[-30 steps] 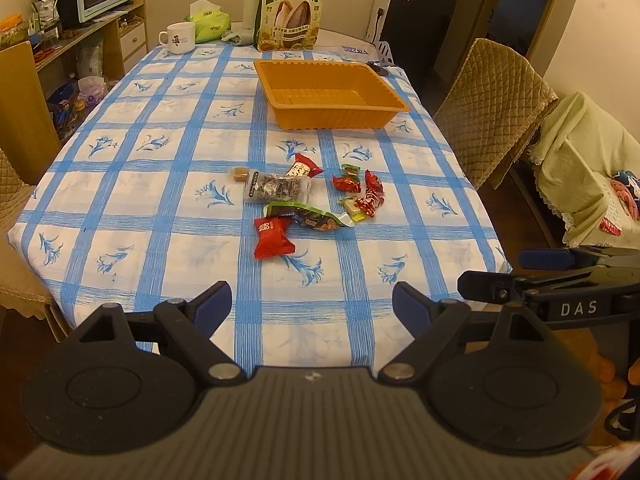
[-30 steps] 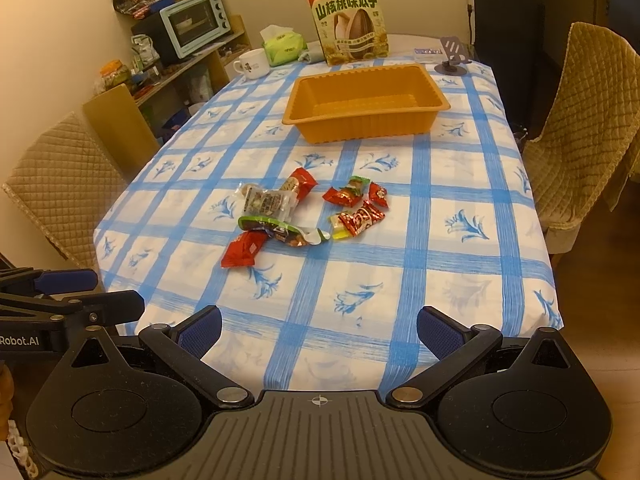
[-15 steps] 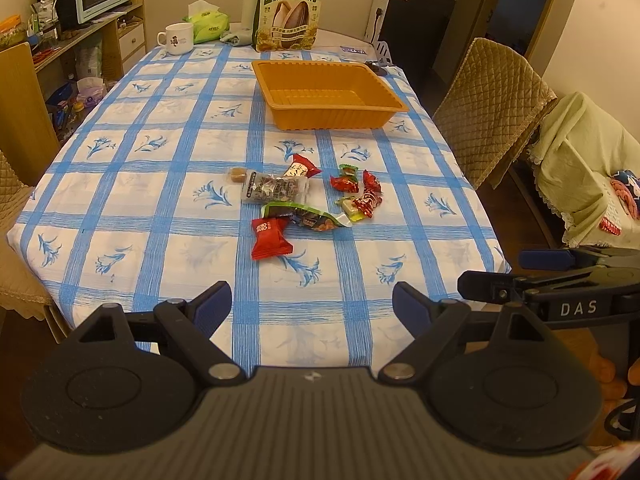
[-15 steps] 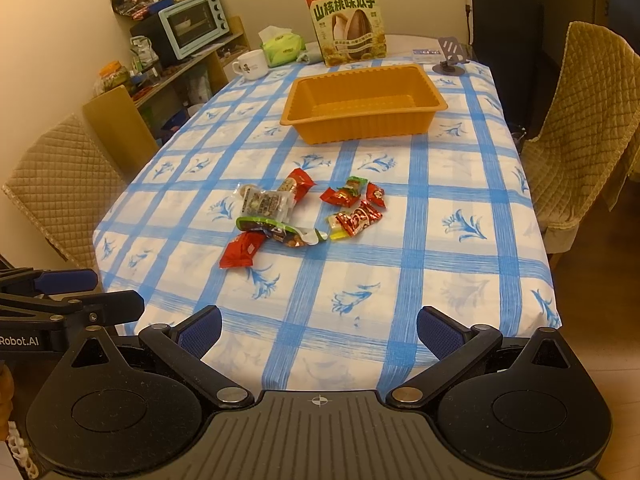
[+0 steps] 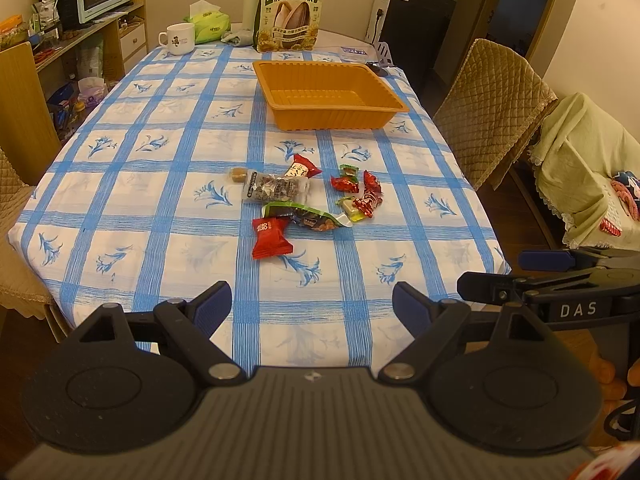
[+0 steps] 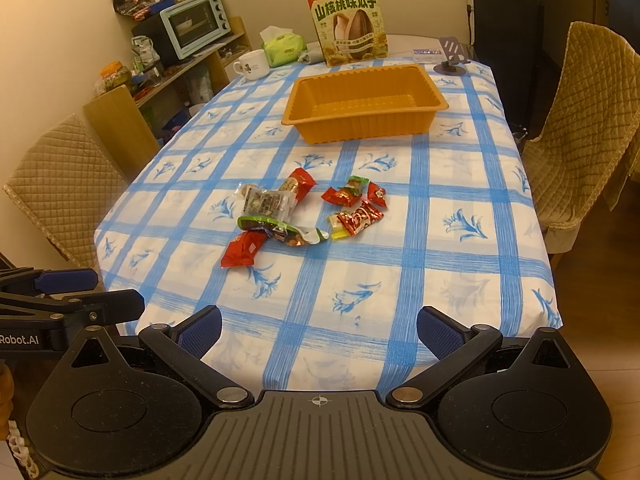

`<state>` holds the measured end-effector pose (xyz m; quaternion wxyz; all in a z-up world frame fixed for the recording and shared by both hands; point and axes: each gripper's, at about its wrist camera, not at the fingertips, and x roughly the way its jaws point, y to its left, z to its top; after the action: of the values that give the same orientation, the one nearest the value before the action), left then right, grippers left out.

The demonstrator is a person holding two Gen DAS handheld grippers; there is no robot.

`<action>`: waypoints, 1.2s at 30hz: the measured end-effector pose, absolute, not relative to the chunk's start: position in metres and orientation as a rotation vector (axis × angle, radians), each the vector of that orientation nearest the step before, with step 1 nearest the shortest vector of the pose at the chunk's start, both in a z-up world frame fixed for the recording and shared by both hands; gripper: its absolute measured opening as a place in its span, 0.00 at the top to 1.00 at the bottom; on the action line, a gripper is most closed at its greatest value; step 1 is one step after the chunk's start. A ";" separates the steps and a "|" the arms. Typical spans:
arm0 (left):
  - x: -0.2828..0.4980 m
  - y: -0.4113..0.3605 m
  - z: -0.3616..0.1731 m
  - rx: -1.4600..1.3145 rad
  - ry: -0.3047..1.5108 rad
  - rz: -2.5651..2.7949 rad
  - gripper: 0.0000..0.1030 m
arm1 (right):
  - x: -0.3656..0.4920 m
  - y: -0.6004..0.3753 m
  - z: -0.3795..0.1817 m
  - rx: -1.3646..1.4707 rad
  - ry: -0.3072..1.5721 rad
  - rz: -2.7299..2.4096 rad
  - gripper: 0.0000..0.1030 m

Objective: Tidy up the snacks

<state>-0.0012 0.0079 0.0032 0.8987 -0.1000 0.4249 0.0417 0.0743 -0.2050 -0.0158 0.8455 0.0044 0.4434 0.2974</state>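
Observation:
Several small snack packets lie in a loose cluster mid-table: a red packet (image 5: pixel 271 237) (image 6: pixel 243 249) nearest me, a green packet (image 5: pixel 302 217) (image 6: pixel 281 231), a clear packet (image 5: pixel 275 187) (image 6: pixel 264 201) and small red candies (image 5: pixel 362 194) (image 6: pixel 356 207). An empty orange tray (image 5: pixel 328 114) (image 6: pixel 362 120) stands beyond them. My left gripper (image 5: pixel 311 305) is open and empty over the near table edge. My right gripper (image 6: pixel 319 330) is open and empty, also at the near edge. Each gripper shows at the side of the other's view.
The table has a blue checked cloth (image 5: pixel 160 208). A sunflower seed box (image 5: pixel 291 20) (image 6: pixel 349 24), a white mug (image 5: pixel 176 39), and tissues (image 5: pixel 208 28) stand at the far end. Quilted chairs (image 5: pixel 492 116) (image 6: pixel 60 184) flank the table. A shelf with an oven (image 6: pixel 192 28) is at the left.
Both grippers have drifted slightly; the tray and snacks sit a little differently in the views. Both stay open and nothing on the table has moved.

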 end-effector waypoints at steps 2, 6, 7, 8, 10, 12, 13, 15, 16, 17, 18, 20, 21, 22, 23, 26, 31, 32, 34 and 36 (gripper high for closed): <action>-0.001 0.008 0.003 -0.208 0.880 0.086 0.16 | 0.074 -0.205 -0.016 0.009 0.935 0.627 0.00; -0.001 0.008 0.003 -0.208 0.880 0.087 0.16 | 0.075 -0.205 -0.017 0.009 0.935 0.628 0.00; -0.001 0.008 0.003 -0.207 0.880 0.087 0.16 | 0.075 -0.205 -0.017 0.009 0.935 0.628 0.00; -0.001 0.008 0.003 -0.207 0.880 0.087 0.16 | 0.075 -0.205 -0.017 0.009 0.935 0.628 0.00; -0.001 0.008 0.003 -0.208 0.880 0.087 0.16 | 0.075 -0.205 -0.017 0.009 0.936 0.627 0.00; -0.001 0.008 0.003 -0.207 0.879 0.087 0.16 | 0.074 -0.205 -0.016 0.009 0.937 0.627 0.00; -0.002 0.008 0.003 -0.207 0.879 0.087 0.16 | 0.074 -0.205 -0.017 0.010 0.937 0.627 0.00; -0.002 0.008 0.003 -0.207 0.879 0.087 0.16 | 0.074 -0.205 -0.016 0.010 0.937 0.628 0.00; -0.002 0.009 0.003 -0.207 0.879 0.087 0.16 | 0.075 -0.205 -0.017 0.010 0.937 0.628 0.00; -0.002 0.008 0.003 -0.207 0.879 0.087 0.16 | 0.075 -0.205 -0.017 0.010 0.938 0.627 0.00; -0.002 0.008 0.003 -0.208 0.879 0.087 0.16 | 0.075 -0.205 -0.017 0.010 0.938 0.627 0.00; -0.001 0.008 0.003 -0.207 0.879 0.087 0.16 | 0.075 -0.205 -0.017 0.010 0.939 0.627 0.00; -0.002 0.009 0.004 -0.207 0.880 0.087 0.16 | 0.075 -0.205 -0.017 0.010 0.939 0.627 0.00; -0.002 0.009 0.004 -0.207 0.879 0.087 0.16 | 0.076 -0.206 -0.017 0.011 0.939 0.627 0.00; -0.002 0.009 0.003 -0.207 0.879 0.087 0.16 | 0.076 -0.206 -0.017 0.011 0.939 0.628 0.00; -0.002 0.012 0.003 -0.208 0.880 0.088 0.16 | 0.076 -0.205 -0.017 0.012 0.940 0.628 0.00; -0.004 0.017 0.002 -0.211 0.883 0.090 0.16 | 0.080 -0.207 -0.020 0.015 0.945 0.628 0.00; -0.003 0.018 0.001 -0.214 0.884 0.089 0.16 | 0.082 -0.208 -0.021 0.020 0.945 0.628 0.00; 0.003 0.019 -0.001 -0.219 0.887 0.092 0.16 | 0.085 -0.210 -0.023 0.033 0.938 0.630 0.00; 0.006 0.019 -0.003 -0.222 0.888 0.093 0.16 | 0.088 -0.213 -0.025 0.040 0.925 0.630 0.00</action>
<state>0.0063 0.0195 -0.0034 0.8961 -0.1069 0.4284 0.0447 0.0880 -0.2129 -0.0248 0.8471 0.0188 0.4388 0.2990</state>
